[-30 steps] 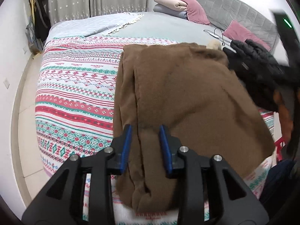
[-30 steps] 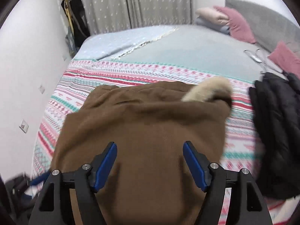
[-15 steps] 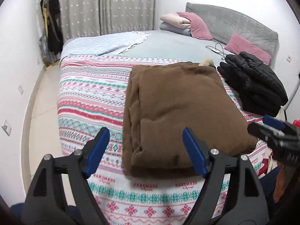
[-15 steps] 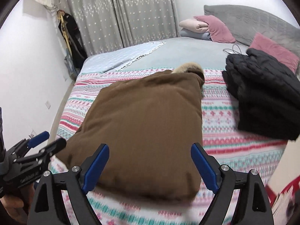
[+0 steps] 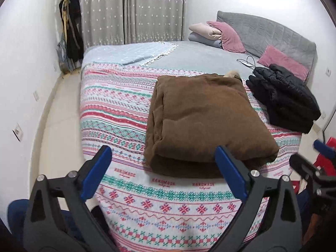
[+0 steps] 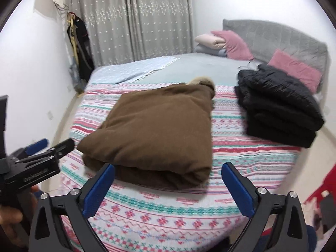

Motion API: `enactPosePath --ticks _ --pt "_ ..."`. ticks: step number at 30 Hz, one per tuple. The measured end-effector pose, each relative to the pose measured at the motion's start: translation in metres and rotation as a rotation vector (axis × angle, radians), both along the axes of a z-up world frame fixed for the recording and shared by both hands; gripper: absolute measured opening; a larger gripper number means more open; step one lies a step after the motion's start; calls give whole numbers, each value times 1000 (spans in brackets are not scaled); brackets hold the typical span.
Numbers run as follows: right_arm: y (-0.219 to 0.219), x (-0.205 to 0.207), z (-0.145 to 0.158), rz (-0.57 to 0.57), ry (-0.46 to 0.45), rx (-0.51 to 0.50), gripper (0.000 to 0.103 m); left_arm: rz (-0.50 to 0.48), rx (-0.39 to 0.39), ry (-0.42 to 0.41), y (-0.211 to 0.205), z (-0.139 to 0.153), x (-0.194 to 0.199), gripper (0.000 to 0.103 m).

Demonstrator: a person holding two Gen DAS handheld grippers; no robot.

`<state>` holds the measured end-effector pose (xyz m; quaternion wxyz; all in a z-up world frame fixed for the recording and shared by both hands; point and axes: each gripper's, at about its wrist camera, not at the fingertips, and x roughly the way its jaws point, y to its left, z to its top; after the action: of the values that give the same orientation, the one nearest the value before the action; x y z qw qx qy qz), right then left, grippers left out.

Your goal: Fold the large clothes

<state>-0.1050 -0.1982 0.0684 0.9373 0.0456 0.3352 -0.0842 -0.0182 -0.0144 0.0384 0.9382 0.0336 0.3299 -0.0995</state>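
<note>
**Both grippers off the coat, jaws opening**

Nearest: left gripper (image 5: 161, 166) and right gripper (image 6: 168, 183), both jaws spread wide and opening, nothing between the pads, both hanging over the near edge of the bed. Neither touches any fabric. In the right wrist view a hand (image 6: 9, 222) grips the left tool's handle at the near left.

Under them: patterned blanket (image 5: 117, 113) with red, green and white bands, covering the near part of the bed.

Middle: brown coat (image 5: 201, 121) folded into a thick rectangular bundle, lying flat on the blanket, right of centre. A pale fur trim (image 6: 200, 80) pokes out at its far edge.

Right of it, apart: black jacket (image 6: 277, 103), folded in a stack.

Far: grey sheet, pink pillows (image 5: 282, 62) against a grey headboard (image 5: 271, 29), curtains (image 5: 134, 10) behind.
</note>
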Motion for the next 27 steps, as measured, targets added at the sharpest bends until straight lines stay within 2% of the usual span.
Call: enactPosePath --ticks 3,7,16,27 --pt "10 -5 5 -41 -24 -53 103 8 19 -23 0 2 -4 100" --pt "20 -5 6 2 -36 -36 103 20 26 -18 2 0 -3 100" --pt "12 5 -6 -56 -15 -12 103 43 24 -13 3 -4 -4 100" --pt "4 5 -10 -87 -4 -5 103 20 36 20 -13 -11 -1 100"
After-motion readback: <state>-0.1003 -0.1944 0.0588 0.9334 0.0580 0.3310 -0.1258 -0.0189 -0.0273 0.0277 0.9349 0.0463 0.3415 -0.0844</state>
